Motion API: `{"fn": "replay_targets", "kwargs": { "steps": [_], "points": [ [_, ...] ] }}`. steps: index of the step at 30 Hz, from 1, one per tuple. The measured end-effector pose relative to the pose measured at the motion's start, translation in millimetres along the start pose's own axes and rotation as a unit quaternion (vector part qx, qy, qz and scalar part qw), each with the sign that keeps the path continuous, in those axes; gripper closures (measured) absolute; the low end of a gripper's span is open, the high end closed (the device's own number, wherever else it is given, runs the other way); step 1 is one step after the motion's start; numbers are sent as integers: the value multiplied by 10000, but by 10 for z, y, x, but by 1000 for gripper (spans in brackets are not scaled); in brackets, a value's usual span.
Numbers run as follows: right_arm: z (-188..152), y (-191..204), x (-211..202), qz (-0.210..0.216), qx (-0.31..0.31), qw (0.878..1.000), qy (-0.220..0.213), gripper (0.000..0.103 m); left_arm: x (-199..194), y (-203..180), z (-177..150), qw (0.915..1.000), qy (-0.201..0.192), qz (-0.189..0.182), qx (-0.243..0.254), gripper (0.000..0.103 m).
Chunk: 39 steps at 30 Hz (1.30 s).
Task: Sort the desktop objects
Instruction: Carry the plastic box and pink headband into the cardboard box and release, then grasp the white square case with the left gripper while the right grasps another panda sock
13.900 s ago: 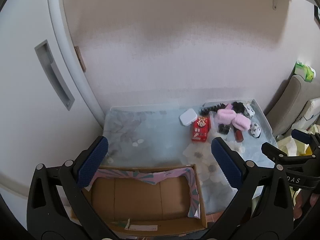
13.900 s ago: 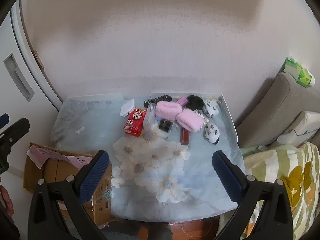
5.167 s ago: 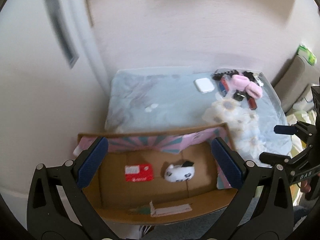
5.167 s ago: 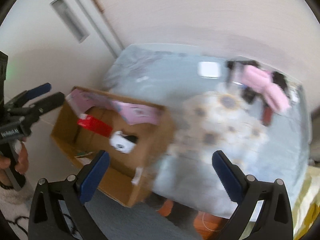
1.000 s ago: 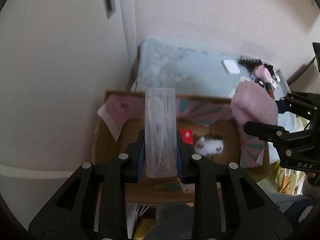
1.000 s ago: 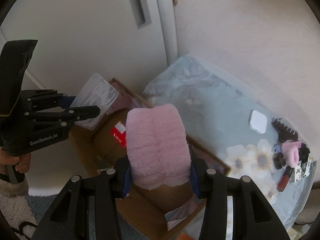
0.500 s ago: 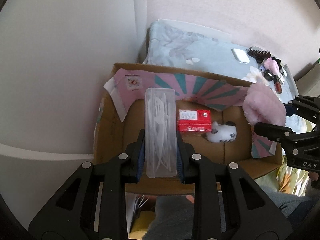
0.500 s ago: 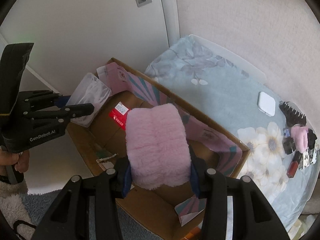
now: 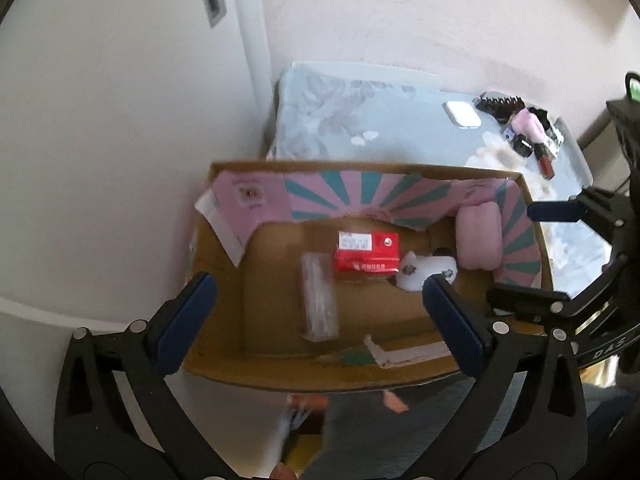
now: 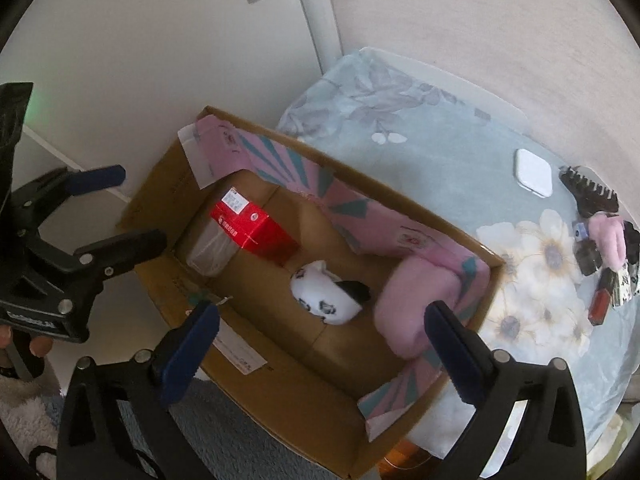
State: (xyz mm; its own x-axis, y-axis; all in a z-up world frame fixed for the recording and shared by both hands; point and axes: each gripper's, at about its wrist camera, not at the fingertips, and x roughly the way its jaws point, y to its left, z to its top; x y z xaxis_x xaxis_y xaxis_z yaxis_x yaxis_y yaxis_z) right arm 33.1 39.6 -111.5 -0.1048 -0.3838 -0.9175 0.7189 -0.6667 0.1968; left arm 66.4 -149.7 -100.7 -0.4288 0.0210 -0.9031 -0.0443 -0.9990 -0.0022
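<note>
A cardboard box [image 9: 224,320] [image 10: 280,384] stands beside the table. In it lie a clear plastic case [image 9: 318,300] [image 10: 210,252], a red carton [image 9: 368,251] [image 10: 256,230], a white panda toy [image 9: 424,274] [image 10: 326,294] and a pink fluffy roll [image 9: 479,236] [image 10: 412,304]. My left gripper [image 9: 320,316] [image 10: 104,208] is open and empty above the box. My right gripper [image 10: 320,344] [image 9: 548,256] is open and empty above the box's right end.
The table [image 9: 400,128] [image 10: 420,152] has a pale blue floral cloth. On it lie a white square case [image 9: 462,114] [image 10: 534,174], a black comb [image 10: 590,192], another pink fluffy piece [image 9: 528,124] [image 10: 610,240] and small cosmetics [image 10: 600,300]. A white cabinet door [image 10: 160,40] stands at left.
Both grippers have opened. The clear case has dropped from my left gripper and the pink roll from my right gripper into the box.
</note>
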Motion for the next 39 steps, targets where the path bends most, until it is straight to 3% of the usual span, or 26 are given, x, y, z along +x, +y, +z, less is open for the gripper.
{"fn": "replay_targets", "kwargs": {
  "steps": [16,25,32,39],
  "points": [
    [-167,-319,-341,-65,430,9984,-365,1,-178,-467,361,9973,-366,-281,565,0],
    [-536,-1019,-899,-445,1514,9824,-1003,1,-232,-1113,721,9896,-572,-476,1229,0],
    [-844,-1598,-1226,-1003,1908,9706,-1070,1,-189,-1639,1070,9843,-610,-742,1484,0],
    [-1036,-2260,-1527,-1389,2039,9635,-1041,1,73,-2081,1538,9859,-346,-860,1390,0]
  ]
}}
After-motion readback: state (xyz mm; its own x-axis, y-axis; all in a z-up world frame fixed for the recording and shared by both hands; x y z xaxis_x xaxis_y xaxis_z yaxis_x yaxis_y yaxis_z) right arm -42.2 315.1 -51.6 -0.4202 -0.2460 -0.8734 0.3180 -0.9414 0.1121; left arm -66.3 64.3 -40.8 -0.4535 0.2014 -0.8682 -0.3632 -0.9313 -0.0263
